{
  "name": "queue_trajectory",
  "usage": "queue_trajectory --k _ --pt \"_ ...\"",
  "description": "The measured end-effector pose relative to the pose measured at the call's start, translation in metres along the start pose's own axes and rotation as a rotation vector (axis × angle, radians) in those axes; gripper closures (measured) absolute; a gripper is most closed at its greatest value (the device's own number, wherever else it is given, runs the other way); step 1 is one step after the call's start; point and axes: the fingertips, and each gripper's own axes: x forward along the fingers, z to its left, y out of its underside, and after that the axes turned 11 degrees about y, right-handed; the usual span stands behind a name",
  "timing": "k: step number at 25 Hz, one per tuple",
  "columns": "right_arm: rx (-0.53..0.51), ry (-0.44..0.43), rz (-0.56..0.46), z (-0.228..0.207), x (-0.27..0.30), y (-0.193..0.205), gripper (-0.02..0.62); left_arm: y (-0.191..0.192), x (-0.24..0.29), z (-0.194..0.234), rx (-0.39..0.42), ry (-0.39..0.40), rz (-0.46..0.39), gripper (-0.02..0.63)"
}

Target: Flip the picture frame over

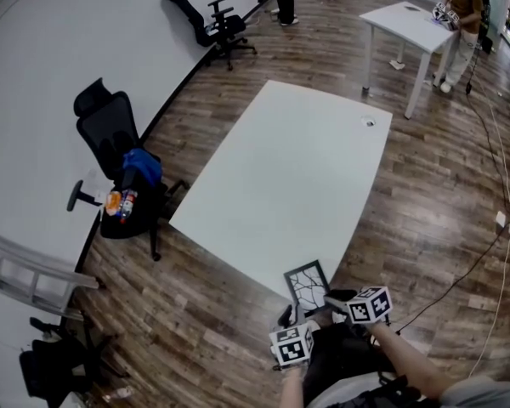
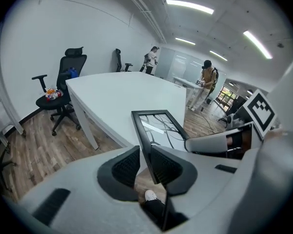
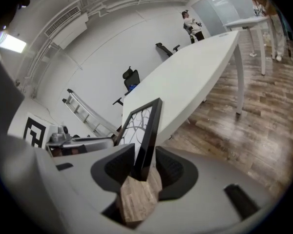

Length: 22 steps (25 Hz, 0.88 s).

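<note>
A black picture frame holding a white print with dark branching lines lies face up on the near corner of the white table. My left gripper is at its near left edge and my right gripper at its near right edge. In the left gripper view the frame's edge runs between the jaws of the left gripper, with a gap beside it. In the right gripper view the frame stands between the jaws of the right gripper, the pads not pressing. Both are open.
A black office chair with a blue bag stands left of the table, another chair by the far wall. A second white table with a person is at the far right. Cables trail across the wood floor.
</note>
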Motion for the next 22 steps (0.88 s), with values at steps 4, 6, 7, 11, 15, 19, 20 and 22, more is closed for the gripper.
queue_trajectory --k 4,6,7,11,15,19,20,22 --pt "0.082 -0.099 0.032 0.009 0.004 0.001 0.459 -0.004 0.001 0.004 0.005 -0.005 0.003 0.548" --pt "0.101 -0.126 0.021 0.012 -0.001 -0.005 0.474 -0.006 0.001 0.005 0.010 -0.002 0.006 0.548" --pt "0.102 -0.132 0.013 0.013 -0.004 -0.009 0.476 -0.006 0.001 0.005 0.009 0.003 0.006 0.548" --pt "0.057 -0.113 -0.010 0.019 -0.015 -0.023 0.479 -0.008 0.005 0.001 0.047 0.013 0.021 0.548" --pt "-0.037 -0.048 -0.034 0.029 -0.027 -0.040 0.486 -0.013 0.011 -0.010 0.003 0.102 0.022 0.548" --pt "-0.123 0.002 -0.058 0.043 -0.033 -0.045 0.491 -0.030 0.014 -0.030 -0.033 0.192 -0.032 0.548" --pt "-0.142 0.013 -0.069 0.046 -0.034 -0.046 0.492 -0.036 0.013 -0.035 -0.048 0.219 -0.051 0.548" --pt "-0.180 0.029 -0.092 0.050 -0.036 -0.049 0.499 -0.049 0.010 -0.046 -0.088 0.279 -0.086 0.548"
